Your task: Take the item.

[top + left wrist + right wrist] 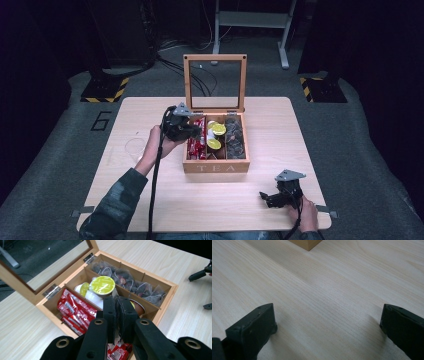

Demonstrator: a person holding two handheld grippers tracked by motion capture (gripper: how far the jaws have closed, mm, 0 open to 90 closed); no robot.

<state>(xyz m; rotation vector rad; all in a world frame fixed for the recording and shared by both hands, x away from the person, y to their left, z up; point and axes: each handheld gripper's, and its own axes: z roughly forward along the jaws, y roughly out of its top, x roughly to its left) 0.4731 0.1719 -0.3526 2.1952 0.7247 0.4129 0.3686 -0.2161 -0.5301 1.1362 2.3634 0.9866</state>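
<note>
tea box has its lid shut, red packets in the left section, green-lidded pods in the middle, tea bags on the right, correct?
Not quite: the tea box is open, its framed lid standing upright at the back, as the high view shows. The rest holds: red packets left, green-lidded pods in the middle, tea bags on the right.

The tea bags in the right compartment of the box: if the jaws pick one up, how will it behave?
The tea bags look like soft, clear pouches with loose dark filling, so one would probably sag and feel light. Their strings cross one another, so lifting one may drag a neighbour along. They are piled closely in the box, so gripping just one could be awkward.
</note>
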